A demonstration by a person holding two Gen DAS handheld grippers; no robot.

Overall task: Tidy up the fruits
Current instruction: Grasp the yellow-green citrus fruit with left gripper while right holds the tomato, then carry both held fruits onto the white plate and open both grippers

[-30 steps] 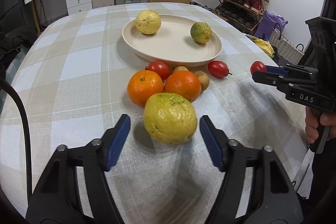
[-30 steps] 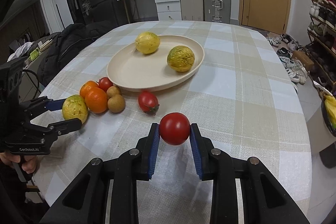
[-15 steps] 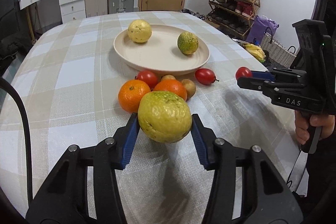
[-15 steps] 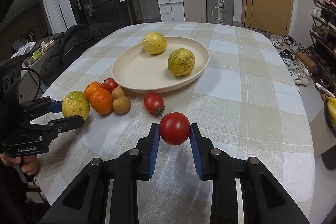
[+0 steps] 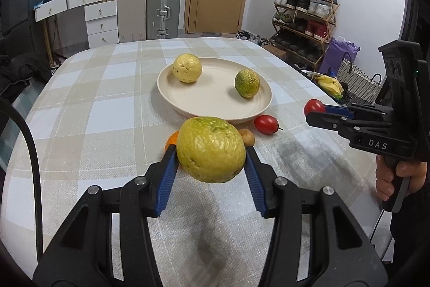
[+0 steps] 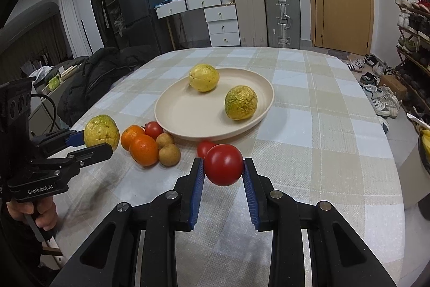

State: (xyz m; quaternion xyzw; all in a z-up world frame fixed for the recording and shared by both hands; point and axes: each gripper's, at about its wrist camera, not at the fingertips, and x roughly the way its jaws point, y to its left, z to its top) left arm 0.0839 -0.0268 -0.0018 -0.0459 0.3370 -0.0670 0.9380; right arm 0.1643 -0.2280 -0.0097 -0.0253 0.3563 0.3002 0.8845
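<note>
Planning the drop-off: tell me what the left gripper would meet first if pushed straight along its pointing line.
Probably the orange just behind the held yellow-green fruit, then the plate; depth is hard to judge.

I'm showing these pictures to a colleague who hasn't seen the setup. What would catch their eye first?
Probably the big yellow-green fruit clamped in the left gripper, close to the lens and clear of the checked tablecloth. Next, the red tomato pinched in the right gripper. Beyond both, a cream plate mid-table holds two more yellowish fruits.
</note>
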